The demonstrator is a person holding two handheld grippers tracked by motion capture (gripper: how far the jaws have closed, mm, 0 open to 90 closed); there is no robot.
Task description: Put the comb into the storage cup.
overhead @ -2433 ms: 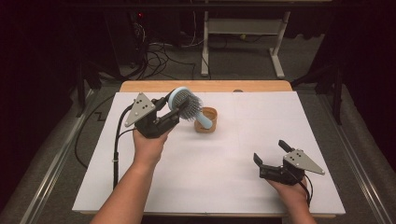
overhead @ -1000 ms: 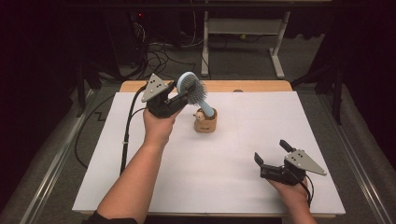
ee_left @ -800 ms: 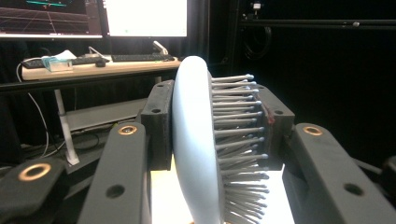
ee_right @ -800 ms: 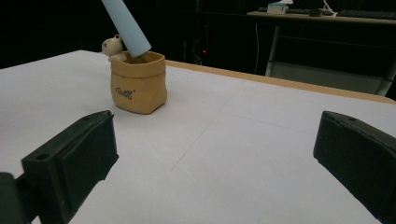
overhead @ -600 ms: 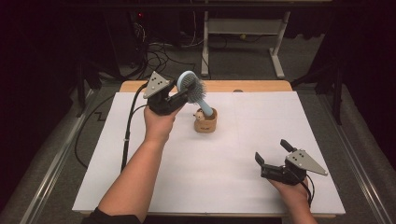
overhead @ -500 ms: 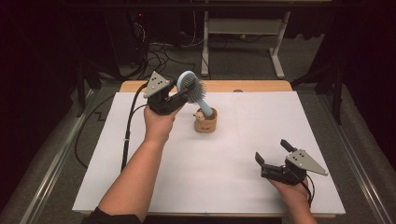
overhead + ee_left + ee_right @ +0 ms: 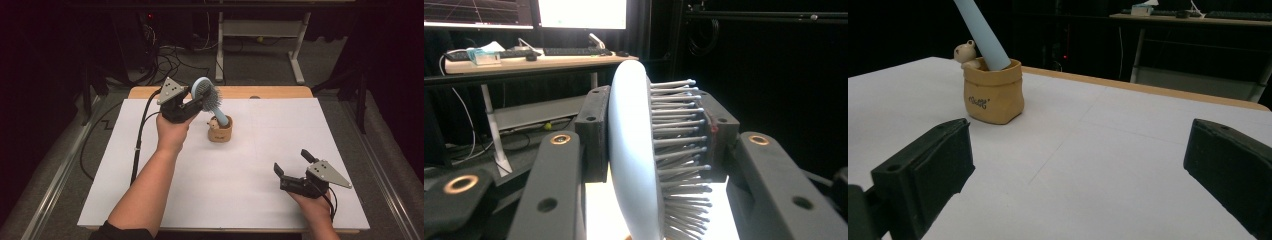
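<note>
Step in hand: seating pale blue plastic hairbrush (image 7: 206,96) in small tan sack-shaped ceramic holder (image 7: 220,132). Handle end already inside holder, brush leaning. Left gripper (image 7: 192,104) pinching brush head; right gripper (image 7: 294,170) spread, idle near table edge. Next: unclamp, withdraw without tipping holder.

In the left gripper view, the lower part of the brush (image 7: 634,150) is cut off by the bottom edge, below the left tool (image 7: 651,130). In the right gripper view, its head is cut off by the top edge, and the handle end is hidden inside the pot (image 7: 993,90). The small writing on the pot is too small to read.
</note>
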